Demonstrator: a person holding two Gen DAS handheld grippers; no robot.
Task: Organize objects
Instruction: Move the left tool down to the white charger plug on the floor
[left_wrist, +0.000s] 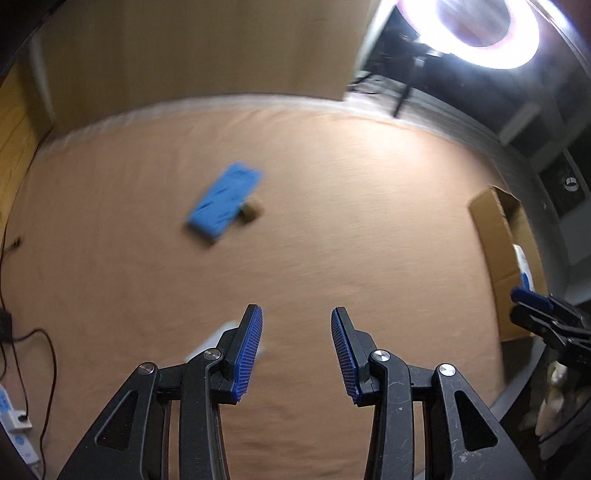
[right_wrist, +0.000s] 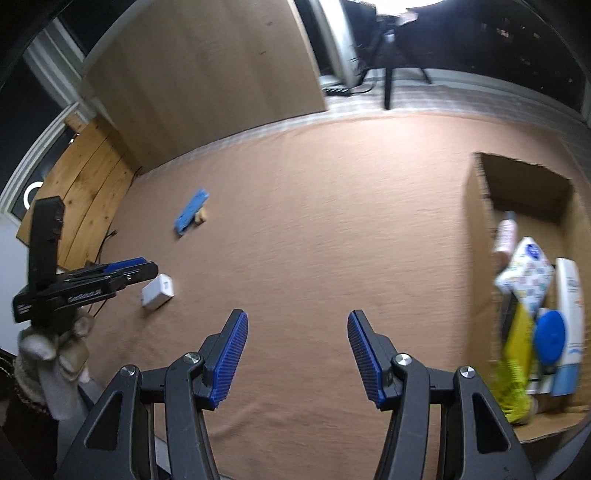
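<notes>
A flat blue block (left_wrist: 225, 203) lies on the tan cloth table (left_wrist: 332, 240), one end propped on a small tan piece (left_wrist: 251, 212). The same blue block (right_wrist: 191, 212) shows far left in the right wrist view. A small white box (right_wrist: 158, 291) rests near the left gripper (right_wrist: 129, 271), which a gloved hand (right_wrist: 55, 354) holds. My left gripper (left_wrist: 296, 350) hangs open above the cloth, nothing between its pads; the white box (left_wrist: 225, 338) peeks out behind its left finger. My right gripper (right_wrist: 297, 354) is open and empty too, left of the cardboard box (right_wrist: 476, 236).
The cardboard box (left_wrist: 495, 229) at the table's right edge holds several items: bottles, a patterned packet (right_wrist: 526, 273), a yellow bag (right_wrist: 515, 365), a blue round thing (right_wrist: 550, 336). A wooden panel (left_wrist: 199, 51) stands behind the table. Cables (left_wrist: 40, 343) hang at the left. A ring light (left_wrist: 476, 29) glares.
</notes>
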